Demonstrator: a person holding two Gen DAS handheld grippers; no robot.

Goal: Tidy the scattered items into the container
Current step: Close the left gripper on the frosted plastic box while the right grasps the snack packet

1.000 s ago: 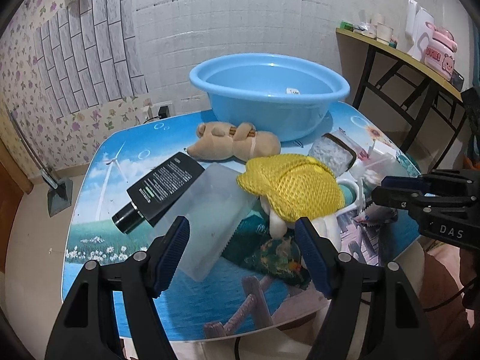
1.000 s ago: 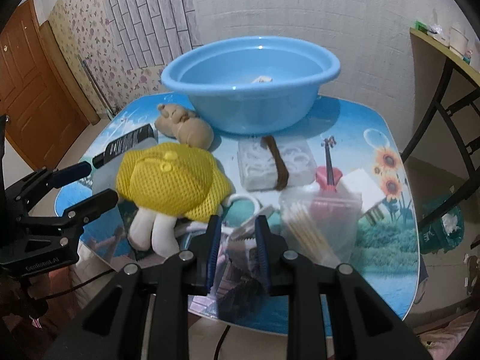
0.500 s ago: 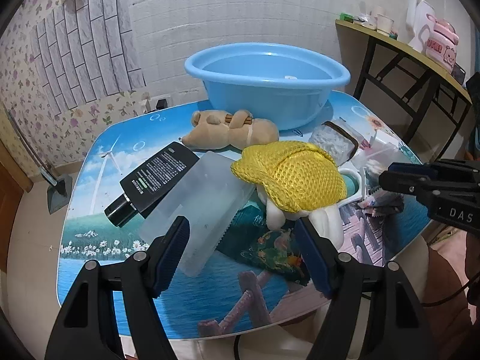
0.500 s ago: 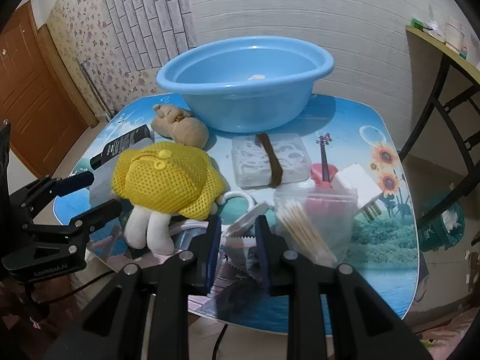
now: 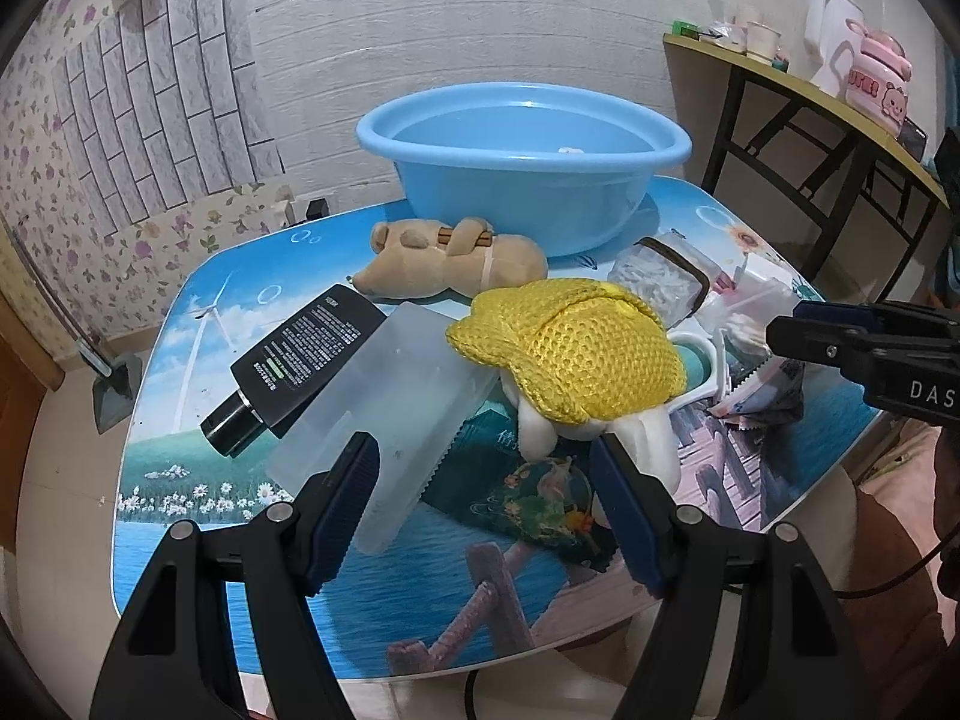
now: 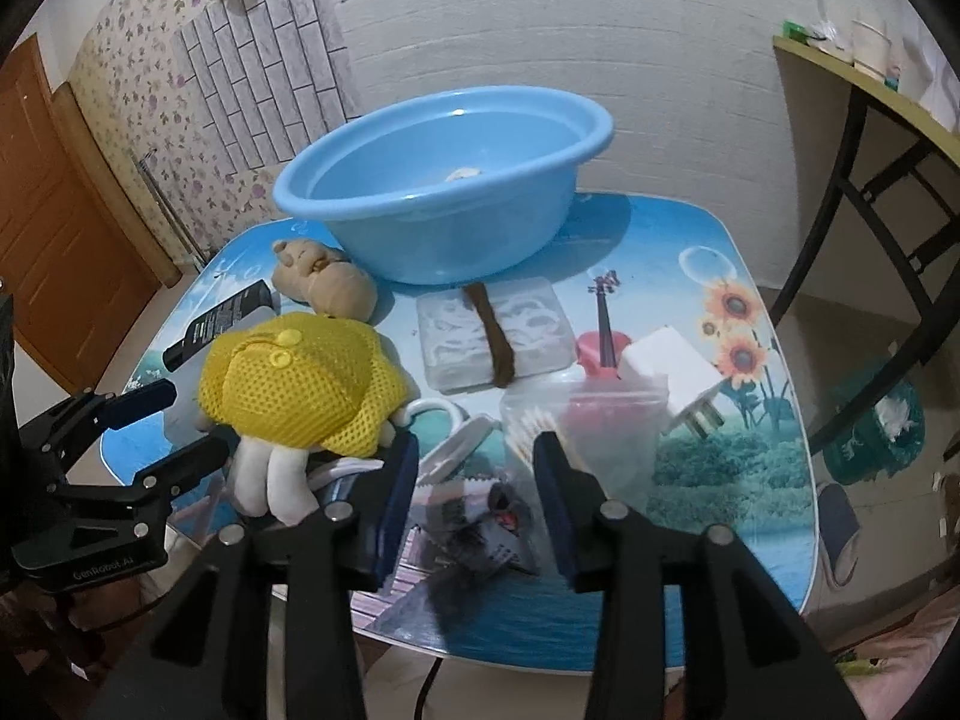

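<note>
Spreading apart now, the right gripper (image 6: 475, 468) shows jaws that were nearly pinched together a second ago; they are opening over a dark crinkled packet (image 6: 480, 531) at the near table edge, pads clear of it. Nothing else has shifted much.

Biggest thing out there: the picture-printed table (image 5: 180, 372), every item scattered across it. At its far side sits the blue basin (image 5: 522, 162), empty but for a small pale scrap. Front and centre lies the yellow mesh-covered plush (image 5: 570, 354), white legs pointing toward the cameras. Left of it, a frosted plastic box (image 5: 384, 414) with a black tube (image 5: 300, 360) resting just beside it. Behind them, a tan plush animal (image 5: 450, 264) lies close to the basin. To the right, a clear pack with a brown band (image 6: 495, 339), a cotton-swab tub (image 6: 588, 432), and a white plug (image 6: 678, 384).

Left gripper (image 5: 486, 492) hangs half-open, holding nothing, over the near edge of the frosted box.
</note>
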